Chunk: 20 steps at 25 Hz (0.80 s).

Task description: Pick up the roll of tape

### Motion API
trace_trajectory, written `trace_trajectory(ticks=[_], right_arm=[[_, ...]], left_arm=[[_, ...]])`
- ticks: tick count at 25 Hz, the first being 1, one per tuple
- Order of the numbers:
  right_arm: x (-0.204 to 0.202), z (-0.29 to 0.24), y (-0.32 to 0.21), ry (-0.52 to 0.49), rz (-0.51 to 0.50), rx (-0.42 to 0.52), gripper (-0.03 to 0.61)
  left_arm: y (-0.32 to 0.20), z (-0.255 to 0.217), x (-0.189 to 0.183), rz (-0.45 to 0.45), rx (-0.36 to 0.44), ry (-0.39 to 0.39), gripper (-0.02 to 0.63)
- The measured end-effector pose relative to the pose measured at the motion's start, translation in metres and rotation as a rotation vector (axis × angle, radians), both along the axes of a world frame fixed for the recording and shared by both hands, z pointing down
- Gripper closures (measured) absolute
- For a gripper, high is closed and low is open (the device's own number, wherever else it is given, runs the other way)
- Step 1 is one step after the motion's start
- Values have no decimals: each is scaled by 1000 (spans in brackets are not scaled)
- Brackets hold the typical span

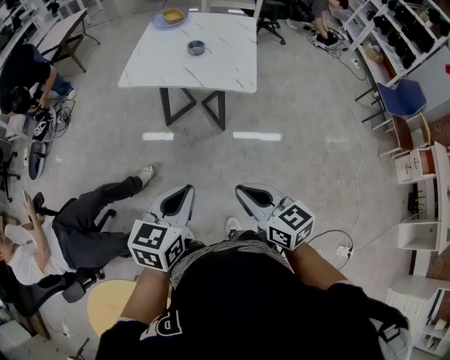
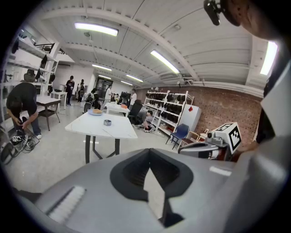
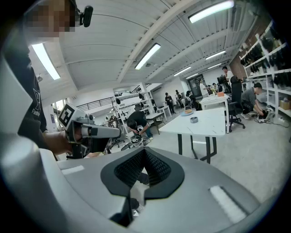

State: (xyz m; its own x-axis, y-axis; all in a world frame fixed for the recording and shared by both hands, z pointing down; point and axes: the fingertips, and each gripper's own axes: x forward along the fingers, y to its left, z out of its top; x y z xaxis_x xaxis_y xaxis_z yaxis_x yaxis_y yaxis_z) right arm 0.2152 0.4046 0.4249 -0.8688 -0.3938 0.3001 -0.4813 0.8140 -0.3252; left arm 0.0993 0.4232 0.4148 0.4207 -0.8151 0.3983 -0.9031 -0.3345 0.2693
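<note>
1. the roll of tape (image 1: 196, 48) lies flat on the white table (image 1: 232, 70), at about twelve o'clock from where the person stands and well apart from both grippers. nothing touches it.
2. a plate (image 1: 172, 17) with something tan on it sits at about eleven o'clock from the tape, near the table's far edge. the rest of the tabletop around the tape looks bare.
3. the left gripper (image 1: 185, 193) and the right gripper (image 1: 245, 193) are held close to the person's body, side by side. each has its jaws brought together at the tips and nothing between them.
4. as i see it, the step in hand is the approach: walk up to the table's near edge before any reaching.
5. to do it well, i'd open one gripper's jaws wide on the way in, then bring it down over the tape so one jaw goes inside the ring and the other outside.
6. a seated person (image 1: 77, 232) stretches a leg across the floor at about nine o'clock from the grippers, so i'd step straight ahead to stay clear.
</note>
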Motion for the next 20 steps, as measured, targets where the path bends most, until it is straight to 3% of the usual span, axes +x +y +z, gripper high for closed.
trace_trajectory(ticks=[20], right_arm=[[46,9,-29,-61,-80,-25,578]], left_arm=[[-23,15,56,-87,-26,12,555]])
